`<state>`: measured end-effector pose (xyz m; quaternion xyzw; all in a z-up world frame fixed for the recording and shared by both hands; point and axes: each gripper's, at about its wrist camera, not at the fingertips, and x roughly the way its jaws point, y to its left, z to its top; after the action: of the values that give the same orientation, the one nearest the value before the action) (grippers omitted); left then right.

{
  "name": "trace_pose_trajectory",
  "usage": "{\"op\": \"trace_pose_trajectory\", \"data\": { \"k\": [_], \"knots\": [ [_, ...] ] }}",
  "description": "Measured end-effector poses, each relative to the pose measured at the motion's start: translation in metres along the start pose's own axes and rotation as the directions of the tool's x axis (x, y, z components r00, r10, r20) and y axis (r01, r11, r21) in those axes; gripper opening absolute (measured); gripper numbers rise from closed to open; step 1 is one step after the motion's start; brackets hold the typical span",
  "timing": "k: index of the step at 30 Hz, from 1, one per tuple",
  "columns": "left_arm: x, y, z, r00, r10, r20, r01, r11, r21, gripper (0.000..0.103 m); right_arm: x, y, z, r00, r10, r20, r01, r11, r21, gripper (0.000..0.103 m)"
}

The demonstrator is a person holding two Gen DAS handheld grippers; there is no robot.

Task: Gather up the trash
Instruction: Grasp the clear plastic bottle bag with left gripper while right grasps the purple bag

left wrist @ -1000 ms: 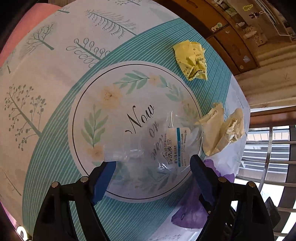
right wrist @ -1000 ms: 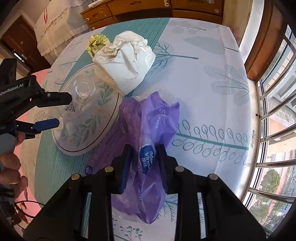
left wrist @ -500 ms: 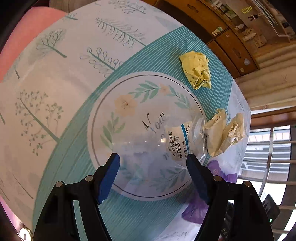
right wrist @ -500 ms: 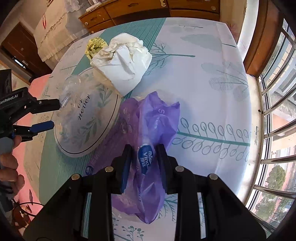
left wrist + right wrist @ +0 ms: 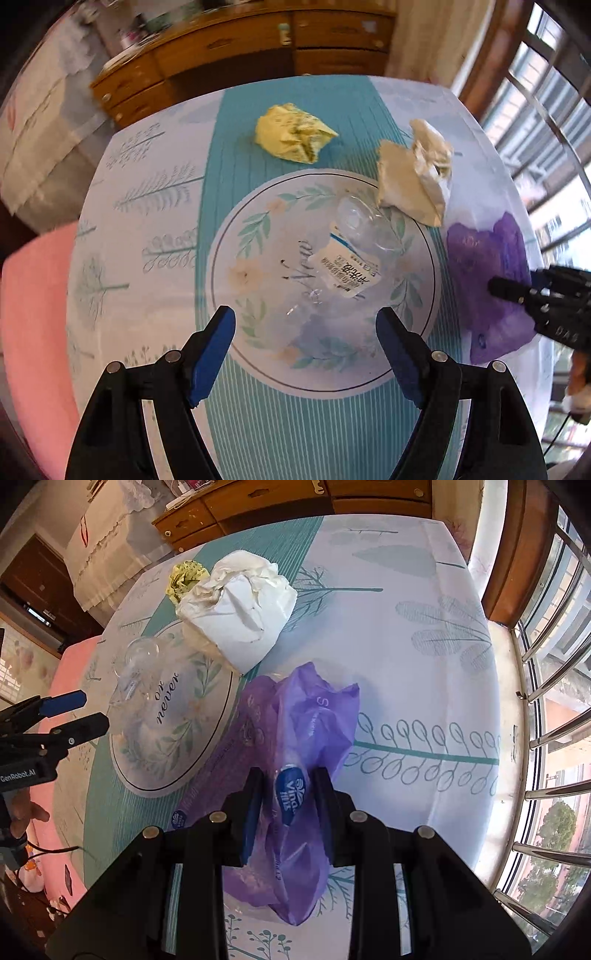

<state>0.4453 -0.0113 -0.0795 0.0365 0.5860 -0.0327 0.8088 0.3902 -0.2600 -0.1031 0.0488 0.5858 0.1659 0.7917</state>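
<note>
A clear plastic bottle (image 5: 351, 251) with a white label hangs between the blue pads of my left gripper (image 5: 306, 325), just above the round print on the tablecloth. The jaws stand wide and are opening slightly, but the pads still press its sides. In the right wrist view the bottle (image 5: 136, 668) juts from that gripper (image 5: 79, 712) at the left edge. My right gripper (image 5: 290, 775) is shut on a purple plastic bag (image 5: 314, 716), which trails onto the table. A yellow crumpled paper (image 5: 295, 133) and a white crumpled wad (image 5: 413, 181) lie beyond the bottle.
The table (image 5: 406, 664) has a leaf-printed white and teal cloth. A wooden drawer cabinet (image 5: 258, 48) stands behind it. Barred windows (image 5: 554, 701) run along the right side. A pink seat (image 5: 33, 314) sits at the left, with a person's hand (image 5: 26, 819) near it.
My left gripper has rolled and risen, so the cabinet now faces it, and the clear bottle has come up off the cloth with it. The right gripper and purple bag have stayed put.
</note>
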Motion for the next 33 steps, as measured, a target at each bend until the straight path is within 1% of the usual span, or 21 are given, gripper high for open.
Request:
{"op": "trace_pose_trajectory", "data": {
  "k": [5,8,11,12,13,14,16,18,21,25,30,33],
  "knots": [
    [0.017,-0.008,0.013,1.000,-0.022,-0.019,0.022,0.999,0.040,0.080,-0.003,-0.006,0.000,1.000,0.003,0.000,-0.003,1.000,0.018,0.025],
    [0.036,-0.014,0.021,0.999,0.007,-0.039,-0.005,0.998,0.062,0.080,-0.004,-0.009,-0.001,1.000,-0.002,0.002,0.002,1.000,0.027,0.025],
    [0.046,-0.016,0.028,0.999,0.036,-0.036,-0.035,0.998,0.050,0.079,-0.005,-0.010,-0.003,1.000,-0.004,0.003,0.004,1.000,0.030,0.025],
    [0.048,-0.015,0.030,0.999,0.041,-0.034,-0.040,0.999,0.034,0.073,-0.005,-0.009,-0.004,1.000,-0.004,0.003,0.004,1.000,0.028,0.025],
    [0.051,-0.012,0.032,0.998,0.044,-0.037,-0.044,0.999,0.011,0.061,-0.005,-0.009,-0.005,1.000,-0.005,0.004,0.005,1.000,0.026,0.025],
    [0.054,-0.010,0.033,0.998,0.045,-0.047,-0.046,0.999,-0.015,0.056,-0.005,-0.008,-0.005,1.000,-0.007,0.005,0.007,1.000,0.024,0.025],
    [0.057,-0.006,0.034,0.998,0.048,-0.046,-0.050,0.997,-0.054,0.052,-0.005,-0.007,-0.005,1.000,-0.007,0.004,0.007,1.000,0.024,0.024],
    [0.056,-0.002,0.033,0.998,0.043,-0.036,-0.045,0.996,-0.074,0.051,-0.005,-0.007,-0.006,1.000,0.001,0.002,-0.001,1.000,0.029,0.021],
    [0.048,-0.002,0.026,0.999,0.049,-0.016,-0.050,0.995,-0.084,0.050,-0.009,-0.006,-0.009,1.000,0.008,0.010,-0.008,0.999,0.033,0.017],
    [0.022,-0.008,0.008,0.999,0.043,0.020,-0.041,0.996,-0.082,0.049,-0.018,-0.001,-0.015,1.000,0.023,0.021,-0.024,0.999,0.035,0.013],
    [-0.015,-0.017,-0.024,0.999,0.012,0.035,-0.009,0.997,-0.083,0.049,-0.040,0.015,-0.033,0.998,0.049,0.048,-0.051,0.998,0.027,0.011],
    [-0.043,-0.025,-0.044,0.999,-0.018,0.049,0.022,0.996,-0.085,0.049,-0.056,0.024,-0.048,0.996,0.058,0.069,-0.060,0.997,0.038,0.011]
  ]
}}
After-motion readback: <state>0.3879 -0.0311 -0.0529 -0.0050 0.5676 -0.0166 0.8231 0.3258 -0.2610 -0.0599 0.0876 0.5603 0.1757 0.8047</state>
